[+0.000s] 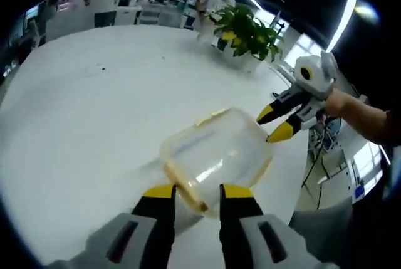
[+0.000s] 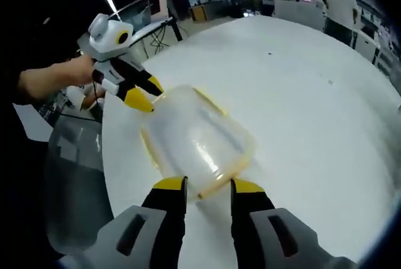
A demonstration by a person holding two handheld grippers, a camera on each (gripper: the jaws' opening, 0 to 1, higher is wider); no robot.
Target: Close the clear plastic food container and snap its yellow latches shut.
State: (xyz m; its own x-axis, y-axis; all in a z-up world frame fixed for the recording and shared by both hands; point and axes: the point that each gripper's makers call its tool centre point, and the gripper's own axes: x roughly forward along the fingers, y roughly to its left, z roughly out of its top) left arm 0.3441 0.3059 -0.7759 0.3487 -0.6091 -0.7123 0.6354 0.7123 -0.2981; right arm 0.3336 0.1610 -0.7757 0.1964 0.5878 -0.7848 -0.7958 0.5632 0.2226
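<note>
White table (image 1: 81,106) stretched under me, a potted plant (image 1: 245,34) at its far edge and people standing beyond. Near the table's edge sat the clear container (image 1: 219,153), lid on, yellow latches (image 2: 219,184) at its ends. My left gripper (image 1: 197,195) had its jaws spread on either side of one end; my right gripper (image 2: 208,187) stood parted at the opposite end.

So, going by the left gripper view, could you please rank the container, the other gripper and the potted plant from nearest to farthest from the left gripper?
1. The clear container, on the white table right at the left gripper, whose jaws straddle its near edge.
2. The right gripper, at the container's far right side.
3. The potted plant, far back near the table's edge.
</note>
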